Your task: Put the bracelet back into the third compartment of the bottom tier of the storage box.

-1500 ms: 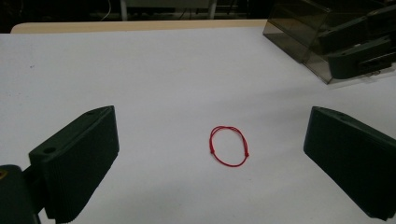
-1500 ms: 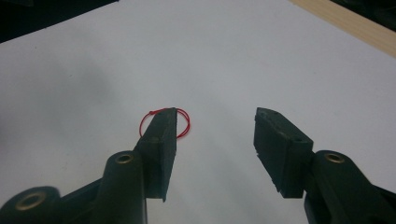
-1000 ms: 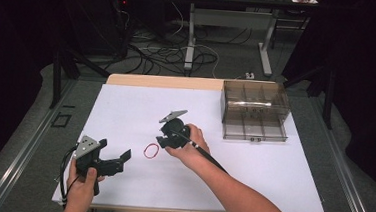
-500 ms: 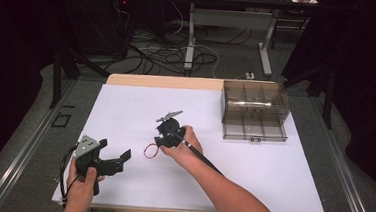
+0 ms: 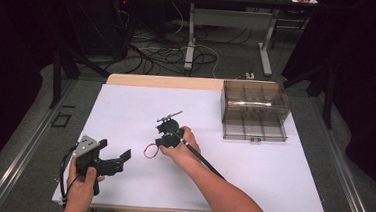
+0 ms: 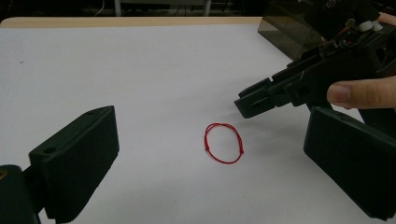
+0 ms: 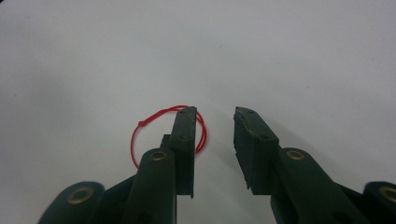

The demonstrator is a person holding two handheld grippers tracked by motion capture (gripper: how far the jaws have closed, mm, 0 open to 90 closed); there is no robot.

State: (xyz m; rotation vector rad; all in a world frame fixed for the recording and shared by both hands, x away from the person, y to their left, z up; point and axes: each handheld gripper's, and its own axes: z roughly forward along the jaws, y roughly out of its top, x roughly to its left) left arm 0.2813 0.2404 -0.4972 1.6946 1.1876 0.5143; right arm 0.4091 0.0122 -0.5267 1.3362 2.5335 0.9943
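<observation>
Red loop (image 6: 223,143) of thin cord lies flat on the white sheet (image 5: 126,106), a small knot on its rim, right under my right gripper (image 7: 215,116). Looking along that gripper's jaws, one of them stands over the near side of the loop and hides part of it, so a piece of the cord curves out past each edge of that jaw; the other jaw stands clear of the loop over bare sheet. Those jaws have just been closing and now stand a narrow gap apart with nothing between them; the cord is not pinched. Whether the jaw tip touches the cord or hangs just above it I cannot tell. From above, the right gripper (image 5: 166,140) points down and to my left, with the loop (image 5: 150,150) just beyond its tips, and my right hand (image 5: 183,143) is wrapped round its body.

My left gripper (image 5: 117,161) rests near the front left of the sheet in my left hand (image 5: 83,179), well apart from the loop. Its jaws are spread wide and hold nothing; between them, farther off, I see the loop and the tips of the right gripper (image 6: 254,100) just above it.

Off beyond my right hand, near the far right corner of the sheet, stands a smoky clear box (image 5: 255,110) with compartments, far from both grippers
</observation>
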